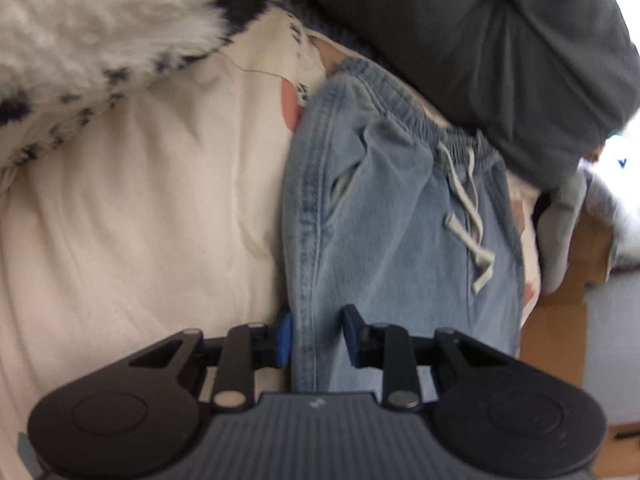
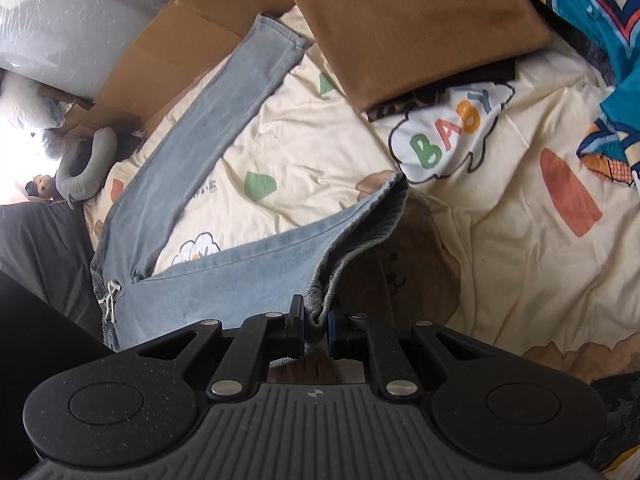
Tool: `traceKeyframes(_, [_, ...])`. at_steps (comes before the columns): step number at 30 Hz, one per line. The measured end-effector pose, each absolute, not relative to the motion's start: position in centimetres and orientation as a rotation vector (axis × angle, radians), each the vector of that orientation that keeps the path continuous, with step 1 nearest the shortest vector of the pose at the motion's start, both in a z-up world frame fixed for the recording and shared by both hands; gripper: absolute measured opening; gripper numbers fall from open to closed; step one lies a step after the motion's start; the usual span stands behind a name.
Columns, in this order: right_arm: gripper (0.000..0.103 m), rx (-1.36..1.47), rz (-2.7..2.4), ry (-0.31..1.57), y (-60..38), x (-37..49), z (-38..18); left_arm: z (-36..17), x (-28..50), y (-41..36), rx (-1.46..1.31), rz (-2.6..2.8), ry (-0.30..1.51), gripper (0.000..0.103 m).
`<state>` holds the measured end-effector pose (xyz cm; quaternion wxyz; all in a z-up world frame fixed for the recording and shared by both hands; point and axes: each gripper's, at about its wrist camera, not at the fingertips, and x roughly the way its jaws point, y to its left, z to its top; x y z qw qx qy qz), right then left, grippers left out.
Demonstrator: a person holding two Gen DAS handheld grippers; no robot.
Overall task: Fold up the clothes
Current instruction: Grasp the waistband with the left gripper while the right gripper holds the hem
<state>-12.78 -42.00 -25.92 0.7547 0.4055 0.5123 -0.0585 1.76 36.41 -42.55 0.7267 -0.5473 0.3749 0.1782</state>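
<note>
1. The light blue denim trousers with an elastic drawstring waist lie spread on the bed's cream quilt printed with coloured shapes, one leg stretched toward the flattened brown cardboard.
2. The right gripper has its jaws clenched on the bunched hem of the nearer leg.
3. The left gripper grasps the trousers' side seam below the waistband; the jaws press the fold from both sides.
4. A folded tan cloth rests beyond.
</note>
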Motion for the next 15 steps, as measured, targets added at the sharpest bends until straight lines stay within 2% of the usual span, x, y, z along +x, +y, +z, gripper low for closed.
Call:
traceKeyframes(9, [0.009,0.864,-0.15,1.099,-41.6,-11.9,-24.5,-42.8,1.3,37.2,-1.224,0.369,0.796,0.007])
traceKeyframes(15, [0.009,0.871,-0.153,1.082,-41.7,-12.2,-24.1,-41.4,1.8,37.2,-1.211,0.354,0.787,0.005])
